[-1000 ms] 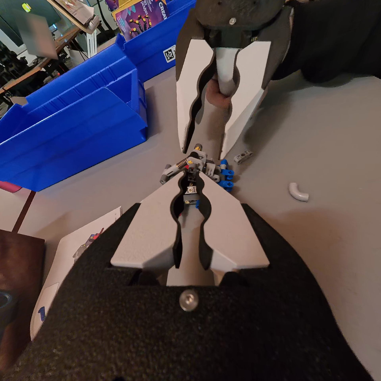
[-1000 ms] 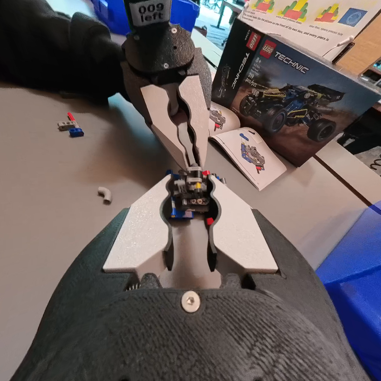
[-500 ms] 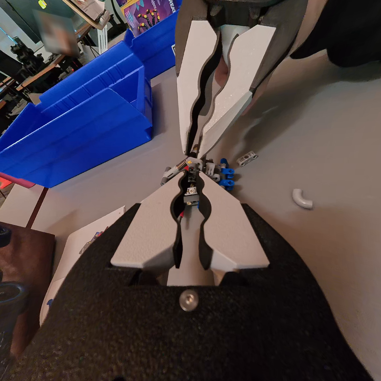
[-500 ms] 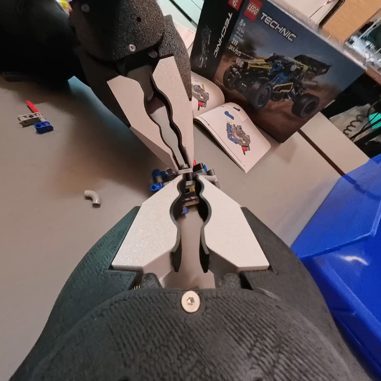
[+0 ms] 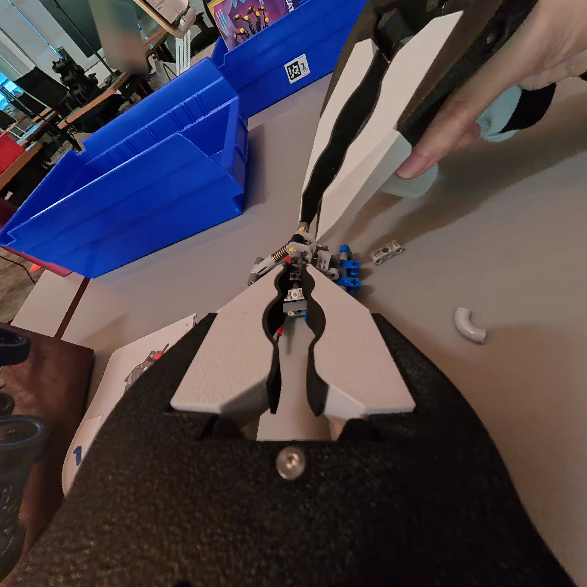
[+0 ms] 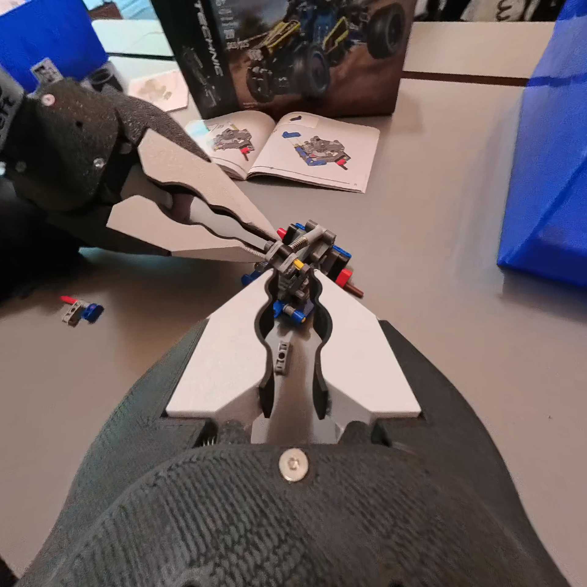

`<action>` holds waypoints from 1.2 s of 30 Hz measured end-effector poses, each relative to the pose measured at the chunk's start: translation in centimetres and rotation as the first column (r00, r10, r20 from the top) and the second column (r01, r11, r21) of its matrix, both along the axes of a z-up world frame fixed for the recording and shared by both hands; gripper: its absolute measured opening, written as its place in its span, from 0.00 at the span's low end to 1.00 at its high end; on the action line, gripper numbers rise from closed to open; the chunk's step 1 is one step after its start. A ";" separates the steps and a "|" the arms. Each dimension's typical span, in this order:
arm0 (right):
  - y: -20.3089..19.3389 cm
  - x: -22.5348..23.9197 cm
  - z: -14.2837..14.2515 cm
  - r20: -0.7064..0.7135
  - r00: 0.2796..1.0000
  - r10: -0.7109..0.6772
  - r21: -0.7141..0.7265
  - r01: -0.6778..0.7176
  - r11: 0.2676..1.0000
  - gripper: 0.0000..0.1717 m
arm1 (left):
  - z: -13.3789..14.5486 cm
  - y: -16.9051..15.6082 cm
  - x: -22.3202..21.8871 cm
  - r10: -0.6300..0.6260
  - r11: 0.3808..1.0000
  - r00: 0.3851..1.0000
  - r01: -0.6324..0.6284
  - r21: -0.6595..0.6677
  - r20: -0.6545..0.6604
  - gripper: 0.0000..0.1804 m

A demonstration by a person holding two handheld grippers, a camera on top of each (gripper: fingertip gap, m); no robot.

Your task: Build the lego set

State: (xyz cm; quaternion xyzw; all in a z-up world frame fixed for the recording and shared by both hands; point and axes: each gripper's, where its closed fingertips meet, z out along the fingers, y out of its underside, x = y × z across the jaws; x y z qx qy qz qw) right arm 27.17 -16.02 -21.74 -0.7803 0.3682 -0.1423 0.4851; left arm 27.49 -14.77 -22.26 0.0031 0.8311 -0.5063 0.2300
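The small grey, black and blue brick assembly (image 6: 305,254) sat clamped in both my left gripper (image 5: 293,270) and right gripper (image 6: 293,279), mid-build by my reckoning; next wanted steady seating.

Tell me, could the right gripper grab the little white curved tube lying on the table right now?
Probably not yet. The right gripper sits around the brick model, which the left gripper also pinches. The curved tube lies apart on open table, nothing blocking it.

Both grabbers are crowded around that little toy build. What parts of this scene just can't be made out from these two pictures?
- Toy build: its underside, hidden in both views by the grabbers' fingers.
- Right grabber: its top, cut off by the left view's edge.
- Open booklet: diagrams too small.
- Box: top cropped in the right view.
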 end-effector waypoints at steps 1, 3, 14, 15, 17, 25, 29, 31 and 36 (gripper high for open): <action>-0.2 0.1 -0.1 -0.007 1.000 -0.020 0.015 0.020 1.000 0.11 | 0.0 0.0 0.0 0.006 1.000 1.000 -0.006 0.003 0.009 0.02; -0.1 0.1 -0.2 -0.041 0.998 -0.040 0.064 0.042 0.997 0.11 | 0.0 -0.1 0.0 0.012 1.000 1.000 -0.012 0.005 0.021 0.02; -0.3 0.6 -0.1 0.051 0.989 -0.136 0.061 0.133 0.989 0.10 | 0.0 -0.5 -0.1 0.034 0.999 0.999 -0.034 0.006 0.029 0.02; -0.2 0.6 0.0 0.065 0.989 -0.130 0.046 0.127 0.991 0.09 | -0.1 -0.4 -0.1 0.034 0.999 0.999 -0.034 0.005 0.022 0.02; -0.2 0.7 -0.1 0.085 0.990 -0.113 0.027 0.111 0.993 0.09 | 0.0 -0.4 -0.1 0.024 1.000 1.000 -0.024 -0.002 -0.001 0.02; 0.0 1.1 -0.1 0.133 0.991 -0.004 -0.052 0.010 0.999 0.08 | 0.1 -0.3 0.1 0.015 1.000 1.000 -0.015 -0.010 -0.004 0.02; 0.2 1.3 -0.2 0.137 0.990 0.023 -0.065 -0.014 0.998 0.08 | 0.2 -0.3 0.3 0.026 1.000 0.999 -0.025 -0.014 0.022 0.02; 0.2 1.4 -0.2 0.136 0.990 0.026 -0.060 -0.018 0.998 0.08 | 0.1 -0.3 0.4 0.031 0.999 0.999 -0.031 -0.011 0.029 0.02; 0.3 1.8 -0.1 0.182 0.983 0.035 -0.102 -0.016 0.995 0.08 | 0.1 -0.2 0.7 0.046 0.999 0.999 -0.046 -0.011 0.024 0.02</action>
